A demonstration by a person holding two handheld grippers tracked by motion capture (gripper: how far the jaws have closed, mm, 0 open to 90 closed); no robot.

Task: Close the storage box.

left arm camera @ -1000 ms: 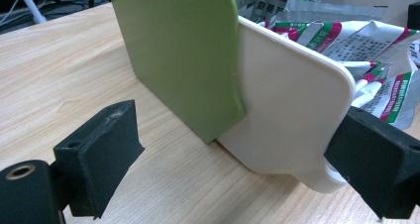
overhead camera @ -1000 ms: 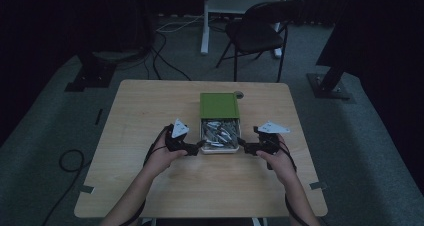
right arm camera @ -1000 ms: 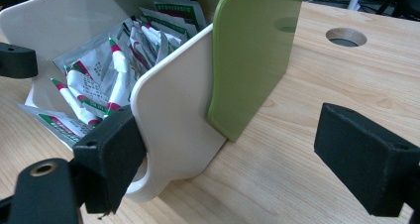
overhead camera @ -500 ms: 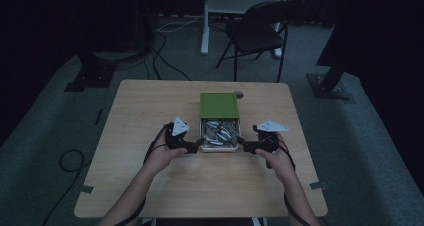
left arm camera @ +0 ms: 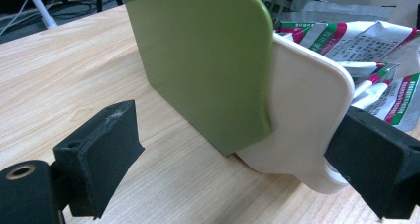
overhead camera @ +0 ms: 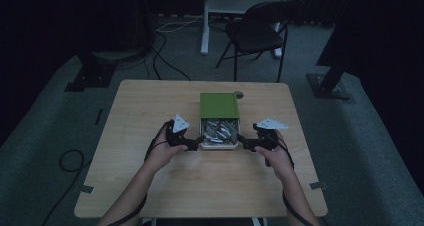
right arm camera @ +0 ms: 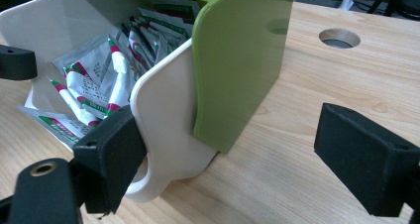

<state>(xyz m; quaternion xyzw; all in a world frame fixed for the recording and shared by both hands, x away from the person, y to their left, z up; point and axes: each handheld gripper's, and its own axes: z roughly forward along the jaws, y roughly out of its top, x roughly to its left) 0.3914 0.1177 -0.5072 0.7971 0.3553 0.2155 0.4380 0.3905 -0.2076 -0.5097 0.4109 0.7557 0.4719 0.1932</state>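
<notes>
The room around my counter (overhead camera: 150, 111) is dark, and the chair (overhead camera: 260, 31) behind it is hard to make out. The green sleeve (overhead camera: 218, 105) hides the back of the cream drawer (overhead camera: 218, 145) at mid-counter; sachets (overhead camera: 220, 129) fill the open part, print unreadable. My left gripper (overhead camera: 192, 145) and right gripper (overhead camera: 245, 145) have fingers spread wide at the drawer's front corners, grasping nothing. The drawer sits slightly further out than a second ago.
</notes>
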